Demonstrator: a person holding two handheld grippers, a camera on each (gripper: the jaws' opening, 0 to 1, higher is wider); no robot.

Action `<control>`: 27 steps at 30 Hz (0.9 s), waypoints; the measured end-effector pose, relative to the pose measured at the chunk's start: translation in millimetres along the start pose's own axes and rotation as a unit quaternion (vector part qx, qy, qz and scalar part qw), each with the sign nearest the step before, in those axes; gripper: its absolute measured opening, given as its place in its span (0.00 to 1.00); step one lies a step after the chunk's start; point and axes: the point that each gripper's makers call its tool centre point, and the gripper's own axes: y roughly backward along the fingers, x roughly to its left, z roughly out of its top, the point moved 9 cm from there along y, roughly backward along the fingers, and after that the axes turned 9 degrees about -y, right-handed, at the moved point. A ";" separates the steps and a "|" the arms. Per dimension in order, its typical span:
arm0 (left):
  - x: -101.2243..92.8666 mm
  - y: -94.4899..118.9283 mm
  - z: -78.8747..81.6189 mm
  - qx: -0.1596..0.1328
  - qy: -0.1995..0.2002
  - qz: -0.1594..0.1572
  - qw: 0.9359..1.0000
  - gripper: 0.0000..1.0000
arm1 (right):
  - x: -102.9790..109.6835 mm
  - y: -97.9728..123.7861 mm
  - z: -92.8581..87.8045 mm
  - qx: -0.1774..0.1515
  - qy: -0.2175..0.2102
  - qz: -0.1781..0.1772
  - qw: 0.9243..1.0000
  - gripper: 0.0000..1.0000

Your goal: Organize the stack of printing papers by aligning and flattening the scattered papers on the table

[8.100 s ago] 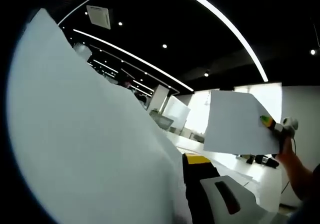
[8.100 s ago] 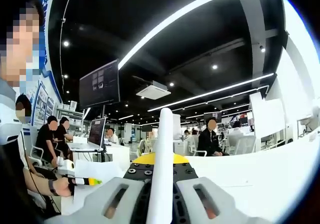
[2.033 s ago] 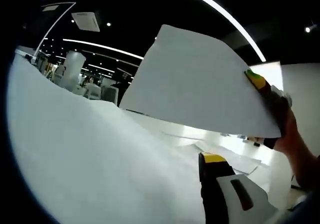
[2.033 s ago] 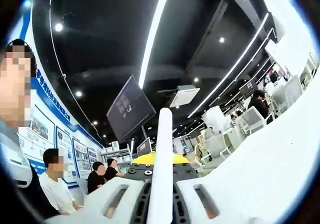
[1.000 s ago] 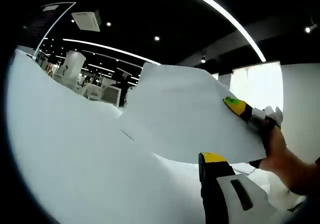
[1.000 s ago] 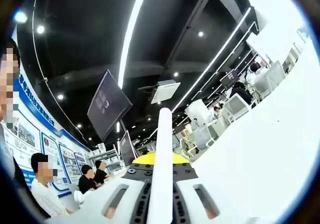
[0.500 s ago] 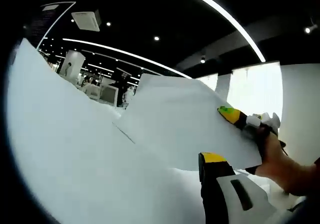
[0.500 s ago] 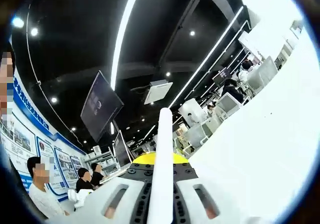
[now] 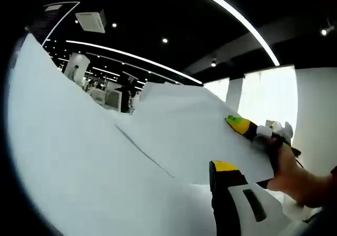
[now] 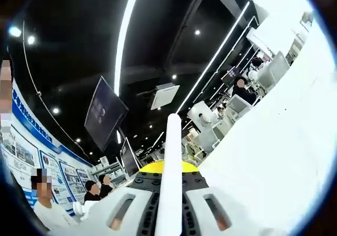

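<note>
A large white paper sheet (image 9: 79, 157) rises from my left gripper (image 9: 208, 168) and covers the left and lower part of the left gripper view. It hides one jaw, and the yellow-tipped jaw stands right beside its edge. A second white sheet (image 9: 184, 130) lies tilted over the first. My right gripper (image 9: 240, 126), held by a hand (image 9: 288, 166), is shut on that sheet's right edge. In the right gripper view this sheet (image 10: 171, 157) stands edge-on between the closed jaws of my right gripper (image 10: 171, 168), and white paper (image 10: 274, 130) spreads to the right.
Both views tilt up toward a dark ceiling with long light strips (image 9: 237, 20). A hanging monitor (image 10: 105, 115) and a ceiling air unit (image 10: 164, 96) are overhead. People sit at desks in the background (image 10: 95, 189).
The right gripper and its sheet have come down and left, from high above the left sheet to lying close over it. The left sheet has stayed in the left gripper.
</note>
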 end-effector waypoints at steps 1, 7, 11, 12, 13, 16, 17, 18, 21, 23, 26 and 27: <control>-0.3 0.0 0.0 0.000 0.000 0.000 1.000 0.47 | 0.0 -0.4 -0.3 0.001 0.000 0.000 1.000 0.00; -1.9 0.4 0.4 -0.002 0.002 0.000 1.000 0.47 | 1.4 -2.1 -0.7 0.000 -0.003 0.004 1.000 0.00; -11.3 0.8 0.4 -0.002 0.000 0.000 1.000 0.47 | 2.7 -3.4 -3.9 0.002 -0.015 0.010 1.000 0.00; -13.5 1.0 0.5 -0.002 0.001 0.000 1.000 0.47 | 2.7 -3.9 -5.4 0.003 -0.019 0.011 1.000 0.00; -15.4 1.2 0.5 -0.002 0.000 0.000 1.000 0.47 | 3.3 -4.5 -6.7 0.005 -0.022 0.013 1.000 0.00; -13.8 1.3 1.0 -0.004 0.000 -0.001 1.000 0.47 | 5.9 -4.9 -8.4 0.001 -0.033 0.017 0.999 0.00; -9.9 1.2 1.4 -0.006 0.001 -0.001 1.000 0.47 | 6.6 -5.1 -8.8 0.000 -0.039 0.020 0.999 0.00; -8.5 1.1 1.5 -0.006 0.000 -0.001 1.000 0.47 | 7.1 -5.2 -10.1 -0.001 -0.046 0.022 0.999 0.00; -6.3 1.4 1.8 -0.007 0.000 -0.001 1.000 0.46 | 7.3 -6.5 -17.3 0.003 -0.066 0.022 0.998 0.00; -5.7 1.5 1.8 -0.007 0.000 -0.001 1.000 0.46 | 6.9 -6.6 -21.5 0.004 -0.084 0.020 0.996 0.00; -5.0 2.0 1.9 -0.007 0.000 0.000 1.000 0.46 | 6.6 -6.0 -25.3 0.003 -0.102 0.019 0.995 0.00; -4.8 2.1 1.9 -0.007 0.001 0.000 1.000 0.46 | 7.0 -5.8 -26.2 0.003 -0.104 0.018 0.994 0.00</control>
